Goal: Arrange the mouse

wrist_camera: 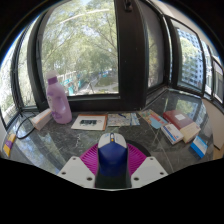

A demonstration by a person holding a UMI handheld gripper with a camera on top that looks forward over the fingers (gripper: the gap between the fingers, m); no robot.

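Observation:
A blue and white computer mouse [112,160] sits between my gripper's [112,163] two fingers, its white front pointing away from me. The magenta pads [92,158] press against both of its sides. The mouse appears held above the glass desk [60,140]. The rear of the mouse is hidden by the gripper body.
A pink bottle [57,100] stands at the far left near the window. Papers and a booklet [90,122] lie in the middle beyond the fingers. Books and boxes [178,125] crowd the right side. A cable [22,130] runs along the left.

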